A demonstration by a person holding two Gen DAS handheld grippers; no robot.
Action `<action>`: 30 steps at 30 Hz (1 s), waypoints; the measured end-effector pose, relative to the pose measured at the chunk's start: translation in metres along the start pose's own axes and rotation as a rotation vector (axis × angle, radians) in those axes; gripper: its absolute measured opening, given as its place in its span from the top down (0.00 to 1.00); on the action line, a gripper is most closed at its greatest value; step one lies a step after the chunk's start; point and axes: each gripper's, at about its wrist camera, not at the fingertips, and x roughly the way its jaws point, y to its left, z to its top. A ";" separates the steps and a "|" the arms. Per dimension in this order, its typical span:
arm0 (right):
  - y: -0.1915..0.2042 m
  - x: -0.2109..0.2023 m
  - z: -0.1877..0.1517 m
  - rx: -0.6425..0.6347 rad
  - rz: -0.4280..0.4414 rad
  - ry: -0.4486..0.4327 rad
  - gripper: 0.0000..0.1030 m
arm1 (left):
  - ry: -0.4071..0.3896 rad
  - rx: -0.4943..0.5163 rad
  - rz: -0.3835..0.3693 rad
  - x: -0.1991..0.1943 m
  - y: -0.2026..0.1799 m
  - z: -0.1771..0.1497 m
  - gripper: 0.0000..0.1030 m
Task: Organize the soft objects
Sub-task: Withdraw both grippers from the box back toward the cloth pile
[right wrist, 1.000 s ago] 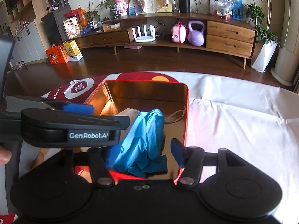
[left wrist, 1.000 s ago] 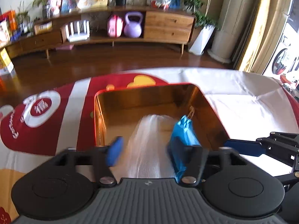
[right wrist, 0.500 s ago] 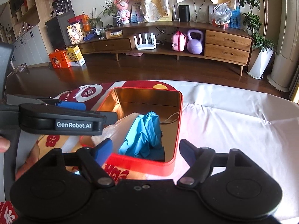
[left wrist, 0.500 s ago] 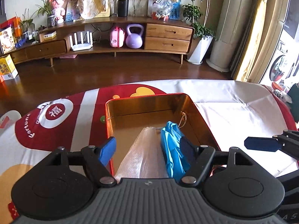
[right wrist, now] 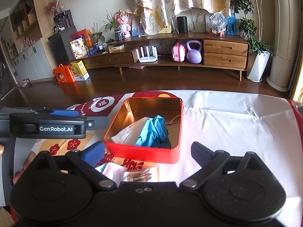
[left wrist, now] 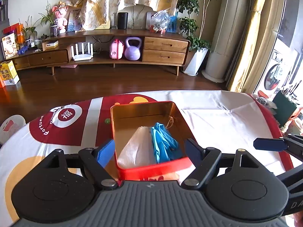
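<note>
Both hand-held grippers hang over the near edge of the table with nothing between their pads. The left gripper [left wrist: 150, 152] shows matte black linkage arms, round pivot housings and a ribbed grey body, with flat blue pads at the fingertips; its jaws are opening and frame the near wall of the tin without touching it. The right gripper [right wrist: 147, 154] is built the same way, and its jaws are opening too, spread wide and empty above the cloth. Between and just ahead of them sits a red rectangular metal tin [left wrist: 151, 171] with rounded corners and a shiny gold interior that reflects the light. Inside it, at the near end, lie two soft things side by side and touching: a crumpled translucent white plastic bag [left wrist: 137, 147], tapering to a gathered point, on the left, and a limp, wrinkled blue glove [left wrist: 162, 141] on the right. A thin looped cord [left wrist: 170, 122] rests against the tin's right inner wall beyond the glove. The tin stands on a smooth tablecloth [left wrist: 217, 121], creased white on the right and printed red with a round emblem on the left. From the right wrist view, small paper packets [right wrist: 128, 173] lie on the cloth in front of the tin.
</note>
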 end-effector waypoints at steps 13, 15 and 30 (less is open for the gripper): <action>0.006 -0.043 -0.049 0.006 0.002 -0.013 0.02 | -0.041 -0.047 -0.026 -0.062 0.002 -0.041 0.17; 0.006 -0.046 -0.057 0.008 -0.001 -0.013 0.02 | -0.043 -0.053 -0.018 -0.068 0.001 -0.047 0.16; 0.001 -0.045 -0.107 0.012 -0.033 -0.001 0.02 | -0.051 -0.077 -0.021 -0.078 0.007 -0.108 0.00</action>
